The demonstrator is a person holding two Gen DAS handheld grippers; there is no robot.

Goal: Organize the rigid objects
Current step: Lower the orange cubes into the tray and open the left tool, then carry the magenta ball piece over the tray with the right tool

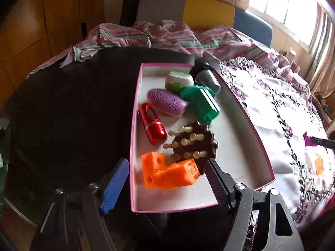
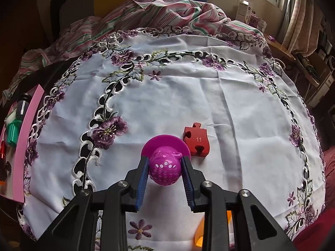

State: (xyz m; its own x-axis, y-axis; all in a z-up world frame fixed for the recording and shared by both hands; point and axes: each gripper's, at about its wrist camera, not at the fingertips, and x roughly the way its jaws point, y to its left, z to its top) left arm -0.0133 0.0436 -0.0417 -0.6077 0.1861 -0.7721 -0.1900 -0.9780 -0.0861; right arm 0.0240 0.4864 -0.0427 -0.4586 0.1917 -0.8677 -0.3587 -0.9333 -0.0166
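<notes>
A pink-rimmed white box (image 1: 134, 125) holds several toys: an orange holed block (image 1: 169, 173), a brown piece with pegs (image 1: 194, 144), a red capsule (image 1: 152, 125), a purple oval (image 1: 167, 102), a green piece (image 1: 203, 102), a white-and-green round toy (image 1: 179, 80) and a grey cylinder (image 1: 207, 79). My left gripper (image 1: 166, 163) is open, its pads wide on either side of the orange block and clear of it. My right gripper (image 2: 165, 159) is shut on a magenta perforated toy (image 2: 165, 167) over the embroidered cloth. A red puzzle piece marked 11 (image 2: 196, 140) lies just beyond it.
The box's pink wall (image 2: 27, 138) stands at the left edge of the white floral cloth (image 2: 188, 96). An orange piece (image 2: 201, 236) lies on the cloth under my right gripper. A striped sheet (image 1: 171, 35) is bunched at the back, with chairs (image 1: 207, 10) behind. Black surface (image 1: 73, 108) lies left of the box.
</notes>
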